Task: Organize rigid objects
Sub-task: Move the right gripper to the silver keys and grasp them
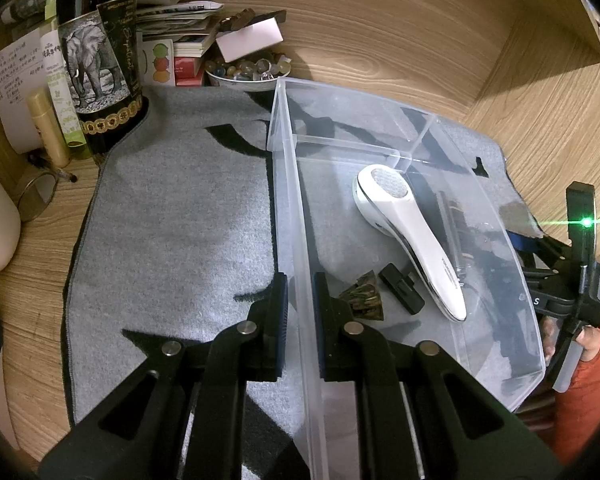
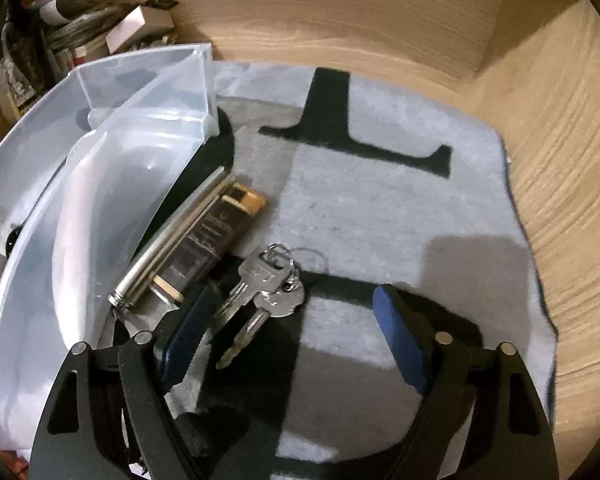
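Clear plastic forms the box (image 1: 380, 128) standing on a grey mat (image 1: 172, 216) with black markings, itself spread over a wooden table (image 1: 380, 20). Inside the box lie a white handheld device (image 1: 408, 236) stretched from far to near, a small black clip-like piece (image 1: 402, 289) just left of its handle, and a brown patterned chunk (image 1: 362, 295) near the left wall.

From the near side the left gripper (image 1: 300, 300) reaches forward and straddles the box's left wall, one finger outside and one inside, its jaws drawn narrow and clamped on that wall.

Outside the box, along its right wall, a metal tube (image 2: 168, 240) and a dark lighter with gold ends (image 2: 216, 236) lie side by side on the mat. Just right of them sits a bunch of keys (image 2: 264, 288) on a ring.

The right gripper (image 2: 296, 328) points down at the mat from the near side with its blue pads (image 2: 400, 336) spread wide and gripping nothing; the keys lie between the fingers, close to the left pad.

At the far left of the table stand a dark bottle with an elephant label (image 1: 96, 60), a stack of papers (image 1: 180, 20), a white box (image 1: 248, 38) and a bowl of stones (image 1: 248, 72).
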`<state>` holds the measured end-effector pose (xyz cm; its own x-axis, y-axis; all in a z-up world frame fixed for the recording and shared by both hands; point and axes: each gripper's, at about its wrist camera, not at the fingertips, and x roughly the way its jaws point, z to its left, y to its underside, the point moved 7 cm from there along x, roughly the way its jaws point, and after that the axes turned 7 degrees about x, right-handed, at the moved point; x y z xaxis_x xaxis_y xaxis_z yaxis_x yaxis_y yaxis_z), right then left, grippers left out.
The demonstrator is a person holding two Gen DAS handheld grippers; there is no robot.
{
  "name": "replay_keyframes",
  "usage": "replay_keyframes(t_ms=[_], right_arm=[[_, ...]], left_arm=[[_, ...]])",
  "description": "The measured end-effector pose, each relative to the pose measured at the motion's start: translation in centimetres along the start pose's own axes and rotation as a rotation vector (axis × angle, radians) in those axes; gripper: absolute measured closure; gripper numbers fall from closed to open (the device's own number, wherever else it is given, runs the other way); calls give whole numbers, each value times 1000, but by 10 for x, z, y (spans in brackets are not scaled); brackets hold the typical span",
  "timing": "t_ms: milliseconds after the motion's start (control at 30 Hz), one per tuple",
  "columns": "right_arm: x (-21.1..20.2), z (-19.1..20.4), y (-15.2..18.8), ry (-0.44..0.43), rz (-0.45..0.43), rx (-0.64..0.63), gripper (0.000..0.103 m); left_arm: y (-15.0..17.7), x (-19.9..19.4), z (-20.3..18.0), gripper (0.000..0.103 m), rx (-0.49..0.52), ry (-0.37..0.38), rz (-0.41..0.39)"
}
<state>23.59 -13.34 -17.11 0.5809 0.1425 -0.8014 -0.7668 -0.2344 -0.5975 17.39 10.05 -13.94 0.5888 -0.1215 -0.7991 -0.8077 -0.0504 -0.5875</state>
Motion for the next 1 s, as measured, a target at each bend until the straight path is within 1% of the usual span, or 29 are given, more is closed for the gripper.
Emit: replay_keyframes(t_ms=[67,133,167,233,267,333,467,500,533,633,833,1000], right_arm=[[0,0,1,-36,6,16,35],[0,0,0,-39,0,23,46],[0,-1,0,-40,-3,26,49],[-1,-2,0,-41,-8,26,62],[-1,-1,-1,-38,-10,26,66],[-1,-2,-2,-34,-15,27,80],[-3,-5,-2,-26,-30,32,85],[-2,-5,-4,-18,-36,31,89],[-3,-6,-5,-15,-44,30,91],[-9,-9,-7,-6,-61,39,94],[-21,-11,-9,-4,-99,43,98],[-36,-14,-13,-2,-133,43,98]], left_arm=[[0,0,0,91,-1,1,0],[0,0,0,91,0,0,0],[0,0,0,91,0,0,0],[0,0,0,91,-1,0,0],[0,0,0,91,-1,0,-1],[0,0,0,91,0,-1,0],[0,0,0,91,0,0,0],[0,0,0,91,0,-1,0],[0,0,1,91,0,-1,0],[0,0,0,91,-1,0,0],[0,-1,0,91,0,0,0],[0,-1,0,91,-1,1,-1]])
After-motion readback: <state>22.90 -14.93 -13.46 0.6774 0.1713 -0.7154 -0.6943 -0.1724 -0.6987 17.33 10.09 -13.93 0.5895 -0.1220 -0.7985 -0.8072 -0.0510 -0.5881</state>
